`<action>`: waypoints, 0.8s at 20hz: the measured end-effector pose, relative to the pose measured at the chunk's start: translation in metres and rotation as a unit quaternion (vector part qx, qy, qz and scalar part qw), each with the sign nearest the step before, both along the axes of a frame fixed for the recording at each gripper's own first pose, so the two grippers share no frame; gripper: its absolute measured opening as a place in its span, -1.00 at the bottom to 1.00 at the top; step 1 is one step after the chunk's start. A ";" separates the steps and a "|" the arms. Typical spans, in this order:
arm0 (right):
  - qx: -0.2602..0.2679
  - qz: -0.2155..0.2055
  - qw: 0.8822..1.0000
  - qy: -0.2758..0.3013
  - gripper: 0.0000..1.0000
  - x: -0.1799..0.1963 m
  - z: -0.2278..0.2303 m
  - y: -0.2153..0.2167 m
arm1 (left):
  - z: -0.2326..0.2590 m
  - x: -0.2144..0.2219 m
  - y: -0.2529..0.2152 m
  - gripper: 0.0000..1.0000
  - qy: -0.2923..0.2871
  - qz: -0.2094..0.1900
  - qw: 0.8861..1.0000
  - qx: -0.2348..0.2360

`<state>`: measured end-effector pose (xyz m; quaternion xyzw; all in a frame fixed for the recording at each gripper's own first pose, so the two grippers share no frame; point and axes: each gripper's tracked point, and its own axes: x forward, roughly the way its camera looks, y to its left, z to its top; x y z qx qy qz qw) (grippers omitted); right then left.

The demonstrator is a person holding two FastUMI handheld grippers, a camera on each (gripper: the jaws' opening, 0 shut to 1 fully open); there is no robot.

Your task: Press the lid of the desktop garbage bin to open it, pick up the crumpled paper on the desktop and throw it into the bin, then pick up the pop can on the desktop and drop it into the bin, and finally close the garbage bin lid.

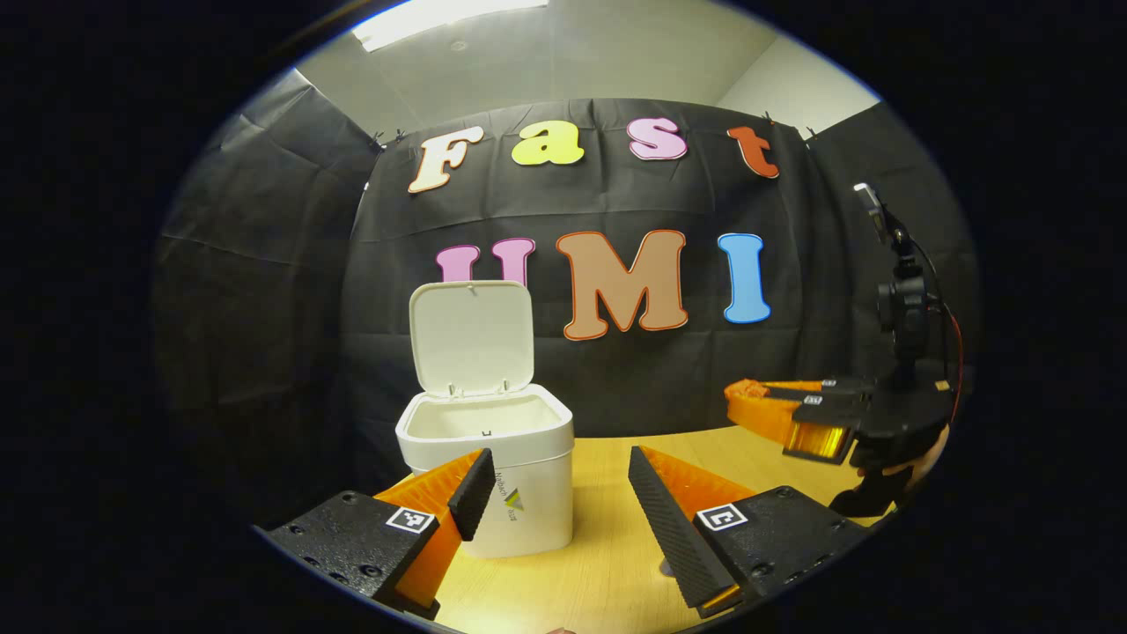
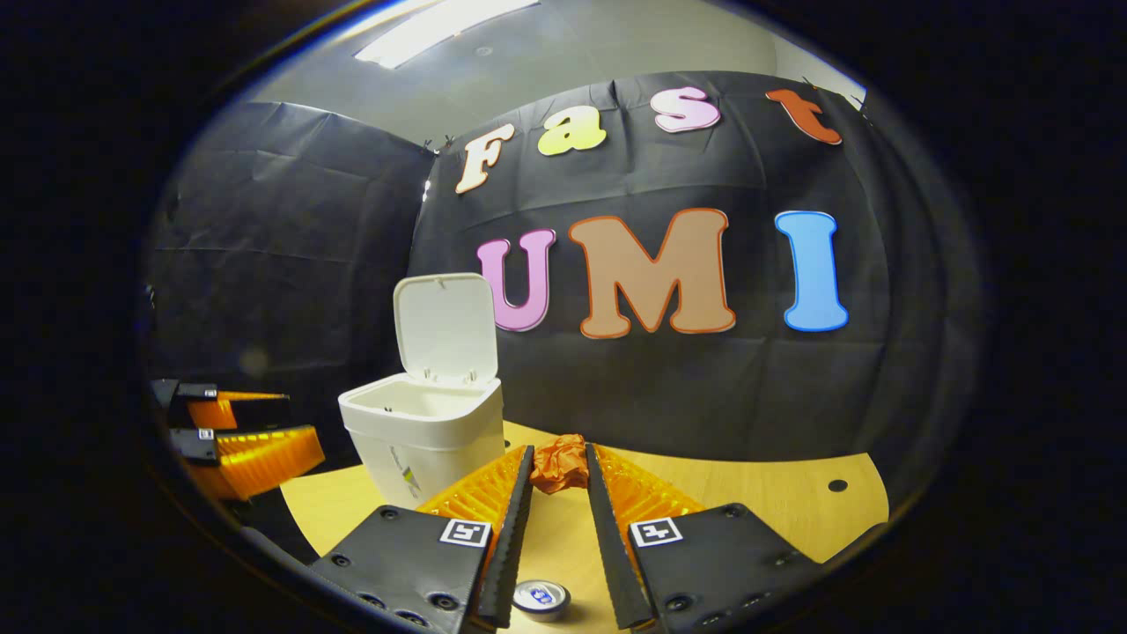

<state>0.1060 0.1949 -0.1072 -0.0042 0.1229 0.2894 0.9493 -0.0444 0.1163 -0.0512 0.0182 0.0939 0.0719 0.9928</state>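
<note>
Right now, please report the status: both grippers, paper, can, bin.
Right gripper shut on crumpled orange paper, raised above the table. Left gripper open, empty. White plastic bin lid up. Metal pop can on wooden table. Path clear.

Bin (image 1: 493, 458) is looking like smooth white plastic, faintly glossy, its raised lid (image 1: 473, 337) the same. Desktop (image 2: 792, 502) beside the bin is showing pale wood grain, satin sheen. Crumpled paper (image 2: 561, 465) right of the bin is reading matt, creased, rough. Pop can (image 2: 541, 599), nearer than the bin, is glinting as shiny metal. Wall cloth (image 1: 264, 264) behind the bin is hanging matt, wrinkled.
</note>
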 end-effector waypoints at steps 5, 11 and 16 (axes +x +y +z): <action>0.008 0.038 0.999 -0.014 -0.14 0.017 0.018 0.061 | -0.006 -0.006 0.028 0.84 0.007 0.016 1.000 -0.003; -0.003 0.088 0.996 -0.013 -0.09 0.025 0.014 0.143 | -0.014 -0.012 0.063 0.87 0.014 0.035 0.999 -0.007; -0.028 0.104 0.994 0.019 -0.14 0.037 -0.017 0.188 | -0.021 -0.016 0.084 0.84 0.017 0.042 0.999 -0.012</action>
